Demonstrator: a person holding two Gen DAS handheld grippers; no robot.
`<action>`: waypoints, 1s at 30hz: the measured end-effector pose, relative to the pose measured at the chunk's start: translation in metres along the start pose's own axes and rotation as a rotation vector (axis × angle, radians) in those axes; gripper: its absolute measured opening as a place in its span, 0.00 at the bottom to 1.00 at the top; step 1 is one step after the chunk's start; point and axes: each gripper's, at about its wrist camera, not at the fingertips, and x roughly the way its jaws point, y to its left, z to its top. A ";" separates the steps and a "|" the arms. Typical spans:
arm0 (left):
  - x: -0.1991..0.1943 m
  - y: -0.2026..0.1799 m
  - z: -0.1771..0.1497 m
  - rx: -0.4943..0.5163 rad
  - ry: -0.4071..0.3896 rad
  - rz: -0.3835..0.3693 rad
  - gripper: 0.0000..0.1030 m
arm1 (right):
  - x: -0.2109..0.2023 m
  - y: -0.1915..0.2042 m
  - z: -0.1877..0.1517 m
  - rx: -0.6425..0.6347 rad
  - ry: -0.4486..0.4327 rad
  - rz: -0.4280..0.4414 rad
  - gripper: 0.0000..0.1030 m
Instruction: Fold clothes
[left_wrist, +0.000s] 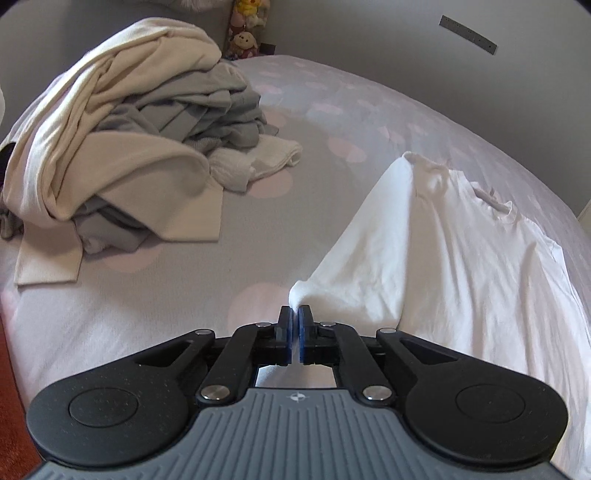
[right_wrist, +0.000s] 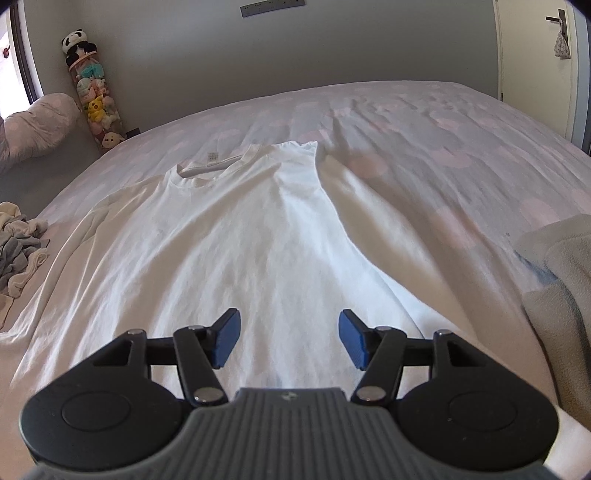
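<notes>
A white T-shirt (left_wrist: 443, 251) lies spread on the bed, collar toward the far side. My left gripper (left_wrist: 295, 314) is shut on a pinched corner of its fabric, which rises in a fold from the blue pads. In the right wrist view the same T-shirt (right_wrist: 236, 229) stretches away from me, its right side folded over toward the middle. My right gripper (right_wrist: 289, 332) hovers over the shirt's near part with its jaws open and nothing between them.
A pile of cream and grey clothes (left_wrist: 122, 155) sits on the bed at left. The bedsheet (right_wrist: 443, 147) is grey with pale pink dots. A grey garment (right_wrist: 557, 280) lies at right, a tube of plush toys (right_wrist: 94, 99) and a pillow (right_wrist: 40, 125) far left.
</notes>
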 end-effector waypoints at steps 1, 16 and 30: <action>-0.002 0.000 0.007 0.006 -0.014 0.003 0.01 | 0.001 -0.001 0.000 0.001 0.004 0.001 0.61; 0.006 0.066 0.100 0.030 -0.178 0.288 0.01 | 0.014 -0.006 -0.001 0.034 0.067 -0.015 0.61; 0.029 0.068 0.055 0.042 -0.136 0.239 0.35 | 0.021 -0.003 0.003 0.023 0.106 -0.048 0.61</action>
